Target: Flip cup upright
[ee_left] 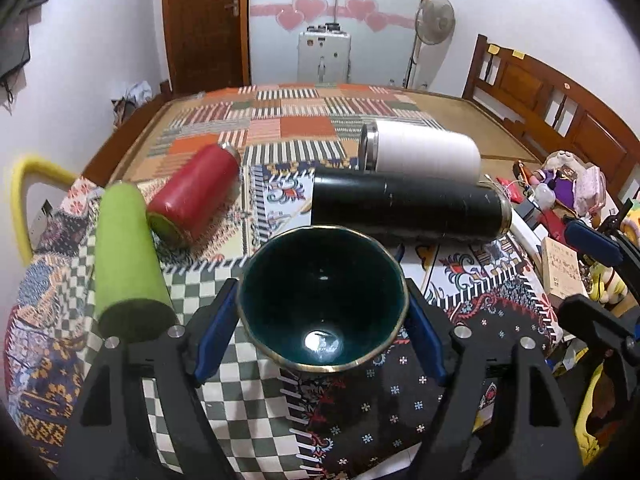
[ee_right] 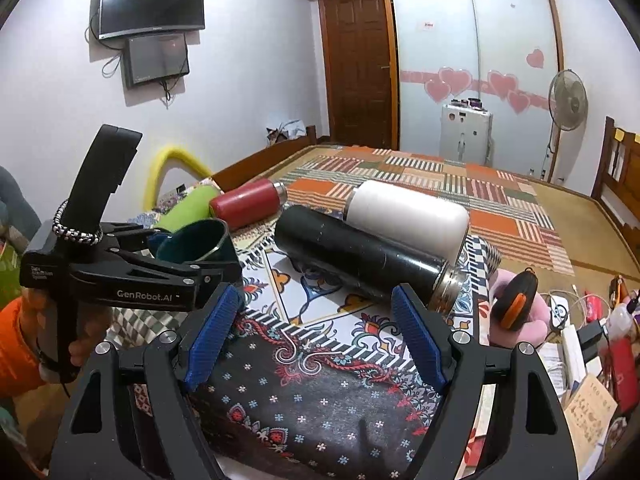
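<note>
A dark green cup (ee_left: 322, 300) with a gold rim sits between the blue pads of my left gripper (ee_left: 320, 316), which is shut on its sides. Its mouth faces the camera, tilted up. In the right wrist view the cup (ee_right: 196, 244) is held above the patterned cloth (ee_right: 320, 380) by the left gripper (ee_right: 160, 256). My right gripper (ee_right: 318, 340) is open and empty over the cloth, in front of the black flask (ee_right: 356, 258).
Lying on the cloth are a black flask (ee_left: 408, 206), a white flask (ee_left: 424, 152), a red bottle (ee_left: 196, 196) and a green bottle (ee_left: 126, 256). Clutter and boxes (ee_left: 560, 268) lie at the right. A wooden headboard (ee_left: 560, 96) stands behind.
</note>
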Demonstrator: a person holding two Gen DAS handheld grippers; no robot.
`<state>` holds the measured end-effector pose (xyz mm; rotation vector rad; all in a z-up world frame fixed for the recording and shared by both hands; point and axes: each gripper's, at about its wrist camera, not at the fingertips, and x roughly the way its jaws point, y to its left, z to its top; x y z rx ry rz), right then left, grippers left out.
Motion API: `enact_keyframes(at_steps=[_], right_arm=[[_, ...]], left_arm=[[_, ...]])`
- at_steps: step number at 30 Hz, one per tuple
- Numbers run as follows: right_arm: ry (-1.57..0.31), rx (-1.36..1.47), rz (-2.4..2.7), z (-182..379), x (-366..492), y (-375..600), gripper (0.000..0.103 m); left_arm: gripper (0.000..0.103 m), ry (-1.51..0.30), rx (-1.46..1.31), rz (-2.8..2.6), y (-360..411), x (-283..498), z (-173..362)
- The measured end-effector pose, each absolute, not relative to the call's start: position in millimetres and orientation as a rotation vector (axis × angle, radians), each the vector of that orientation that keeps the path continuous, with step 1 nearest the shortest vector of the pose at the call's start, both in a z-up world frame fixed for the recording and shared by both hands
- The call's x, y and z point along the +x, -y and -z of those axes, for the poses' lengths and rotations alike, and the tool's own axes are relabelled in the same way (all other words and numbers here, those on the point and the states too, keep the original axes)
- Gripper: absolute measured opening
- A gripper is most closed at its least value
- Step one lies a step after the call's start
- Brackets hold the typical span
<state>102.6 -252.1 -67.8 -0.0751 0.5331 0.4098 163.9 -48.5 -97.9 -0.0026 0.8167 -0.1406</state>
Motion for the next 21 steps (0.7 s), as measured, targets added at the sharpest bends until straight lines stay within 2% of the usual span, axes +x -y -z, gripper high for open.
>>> enact_keyframes(at_steps=[8,17,21], right_arm=[[-0.506,-0.062,-0.398,59.6,92.1,255.7,0.077],[-0.41,-0.013,-0.398,32.2,67.2,251.1,0.077],[-0.355,0.003,-0.407,18.9,50.0,243.7,0.082]], left_arm=[[0.079,-0.694,0.007,0.125,45.1,135.8,60.7],[0.082,-0.442,0.001,0.079,28.8,59.4,0.3],[0.082,-0.34,0.004,0.062,22.8,23.5,-20.7]])
